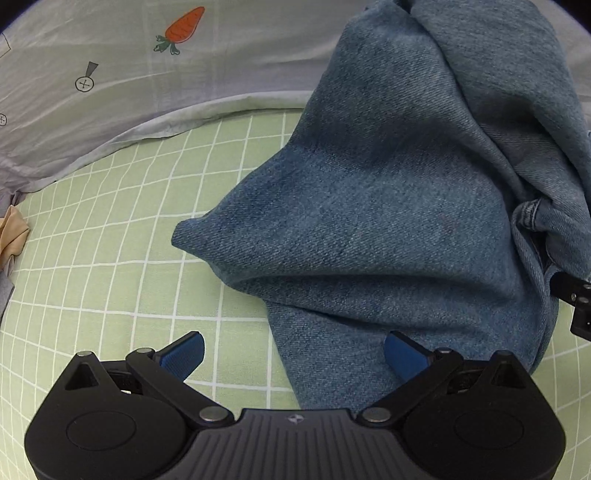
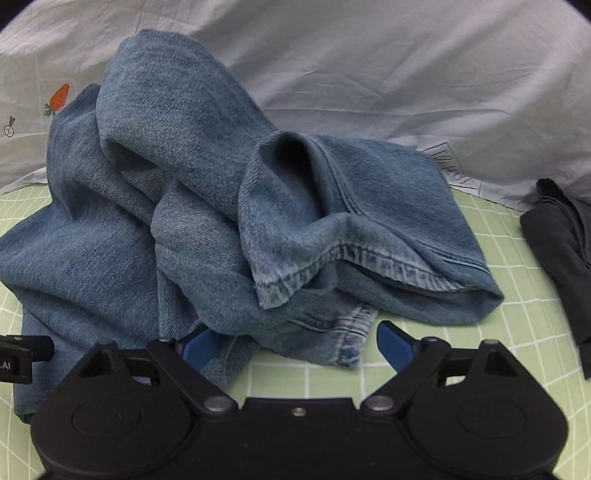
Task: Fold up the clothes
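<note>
A pair of blue denim jeans (image 1: 388, 206) lies crumpled in a heap on the green checked sheet (image 1: 110, 258). My left gripper (image 1: 293, 350) is open, its blue pads spread wide at the heap's near edge, the right pad over the denim. In the right wrist view the jeans (image 2: 207, 206) show a hemmed leg end (image 2: 369, 254) folded over on top. My right gripper (image 2: 295, 341) is open with its blue pads on either side of a hem at the heap's front. Neither gripper holds cloth.
A pale grey sheet with a carrot print (image 1: 183, 27) bunches along the back. A dark grey folded garment (image 2: 561, 258) lies at the right. A beige cloth (image 1: 13, 236) sits at the left edge. The other gripper's black body (image 1: 576, 302) shows at the right.
</note>
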Available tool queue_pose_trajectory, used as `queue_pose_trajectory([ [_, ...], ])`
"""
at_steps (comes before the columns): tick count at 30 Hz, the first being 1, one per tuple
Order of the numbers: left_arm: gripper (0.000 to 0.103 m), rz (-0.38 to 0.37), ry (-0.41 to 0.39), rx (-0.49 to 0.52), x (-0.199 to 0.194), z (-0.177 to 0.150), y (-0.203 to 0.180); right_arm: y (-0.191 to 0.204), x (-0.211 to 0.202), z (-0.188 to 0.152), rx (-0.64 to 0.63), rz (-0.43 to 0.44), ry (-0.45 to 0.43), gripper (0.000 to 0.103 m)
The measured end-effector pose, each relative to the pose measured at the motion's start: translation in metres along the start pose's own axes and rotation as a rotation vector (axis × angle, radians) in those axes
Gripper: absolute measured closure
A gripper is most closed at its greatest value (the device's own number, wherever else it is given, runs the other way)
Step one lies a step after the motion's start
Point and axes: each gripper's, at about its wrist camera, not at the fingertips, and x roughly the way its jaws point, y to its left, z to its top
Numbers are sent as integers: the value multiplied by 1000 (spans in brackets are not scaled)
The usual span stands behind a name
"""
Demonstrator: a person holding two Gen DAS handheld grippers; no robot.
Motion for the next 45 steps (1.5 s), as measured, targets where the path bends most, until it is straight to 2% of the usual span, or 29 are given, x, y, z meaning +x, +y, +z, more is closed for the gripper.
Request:
queue_pose_trajectory([
  [6,5,-58,16,-27,12,-1,2,6,16,-2,17,20,-4,12],
  [7,7,-65,10,-27,11,-2,3,5,15,-4,20,35,-9,16],
  [9,14,-91,0,-33,9,-6,5,-1,13,-8,53,109,-15,32],
  [10,18,-101,-2,-40,8,-7,6,-4,11,-10,72,141,-14,45],
  [11,21,-113,-2,-54,6,-7,3,-5,10,-12,86,158,-12,53],
  [12,26,-117,-4,-61,4,-8,1,-6,8,-14,93,170,-11,58],
  [14,39,-119,-19,-49,-2,-11,-8,1,4,-18,69,149,-15,82],
  [17,62,-89,-45,17,-13,-18,-23,6,-2,-25,68,124,-5,103],
  [19,83,-67,-49,58,-19,-24,-34,2,-9,-32,103,137,8,103],
  [22,93,-59,-54,85,-28,-36,-45,-6,-24,-49,123,103,16,103],
  [27,95,-96,-39,87,-43,-57,-69,-34,-58,-85,196,91,31,103],
  [33,92,-169,-24,173,-64,-79,-111,-39,-92,-116,229,70,49,99],
  [36,87,-194,-7,156,-73,-80,-103,-29,-103,-118,227,55,45,86],
  [38,85,-193,-14,108,-78,-79,-81,-22,-111,-114,226,57,22,61],
  [40,69,-187,-24,56,-82,-78,-56,-15,-112,-110,219,69,-3,51],
  [42,61,-182,-35,3,-86,-78,-31,-8,-106,-103,210,98,-12,39],
  [43,59,-161,-41,-19,-86,-77,-20,-3,-104,-100,207,113,-16,28],
  [44,56,-132,-47,-38,-85,-76,-10,3,-101,-97,203,128,-19,23],
  [45,47,-108,-51,-55,-83,-76,1,8,-96,-92,196,145,-19,22],
])
